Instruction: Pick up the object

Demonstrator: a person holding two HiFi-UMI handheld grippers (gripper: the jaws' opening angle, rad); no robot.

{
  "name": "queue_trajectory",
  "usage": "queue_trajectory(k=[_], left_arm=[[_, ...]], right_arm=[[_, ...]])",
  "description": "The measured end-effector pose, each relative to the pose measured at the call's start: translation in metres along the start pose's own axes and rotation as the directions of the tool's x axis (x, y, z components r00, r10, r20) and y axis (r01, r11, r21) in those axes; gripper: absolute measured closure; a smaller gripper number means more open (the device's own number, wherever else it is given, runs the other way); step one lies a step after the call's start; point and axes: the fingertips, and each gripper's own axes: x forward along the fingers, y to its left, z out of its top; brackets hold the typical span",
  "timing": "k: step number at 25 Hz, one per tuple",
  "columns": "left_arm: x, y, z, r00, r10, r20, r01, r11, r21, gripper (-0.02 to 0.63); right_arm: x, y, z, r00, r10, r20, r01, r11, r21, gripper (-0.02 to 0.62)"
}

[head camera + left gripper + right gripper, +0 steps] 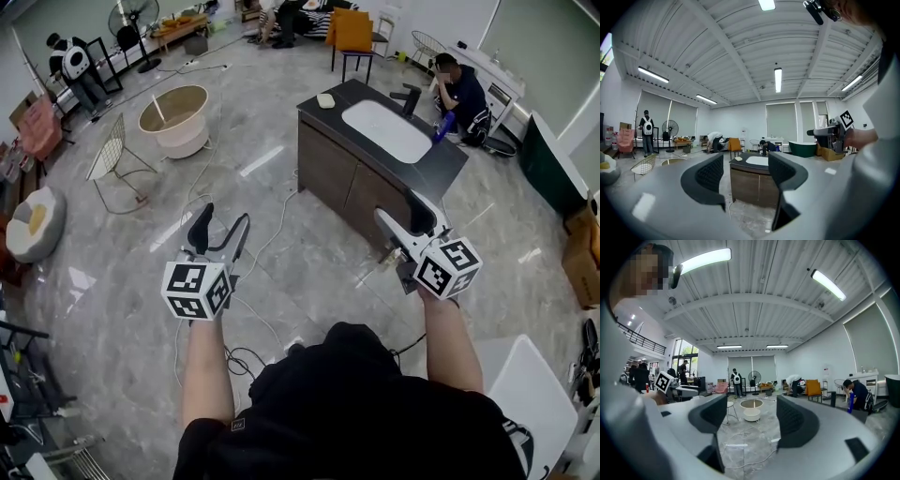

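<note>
You hold left gripper (222, 228): fingers wide apart, empty | right gripper (405, 217): the same | table (324, 161) upper centre

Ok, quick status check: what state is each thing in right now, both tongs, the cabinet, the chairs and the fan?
Left tongs: open, holding nothing.
Right tongs: open, holding nothing.
Cabinet: doors shut.
Pale object: lying on the cabinet top, untouched.
Wire chair: upright.
Orange chair: upright.
Fan: standing; whether it is spinning cannot be told.
</note>
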Motion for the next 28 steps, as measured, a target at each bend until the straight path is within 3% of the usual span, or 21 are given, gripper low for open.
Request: queue_trajectory(k=[14, 28], left_arm=[[0.013, 0.037, -0.011, 0.998, 0.053, -0.028, -0.053, 0.999, -0.001, 0.321], [0.165, 0.064, -0.021, 0.991, 0.031, -0.129, -0.032, 0.999, -0.002, 0.321]], right_arm=[[0.056, -0.004, -0.007, 0.998, 0.063, -0.005, -0.063, 0.998, 0.020, 0.300], [0.152, -0.123, -0.029, 0.997, 0.066, -0.030, -0.063, 0.993, 0.095, 0.299]])
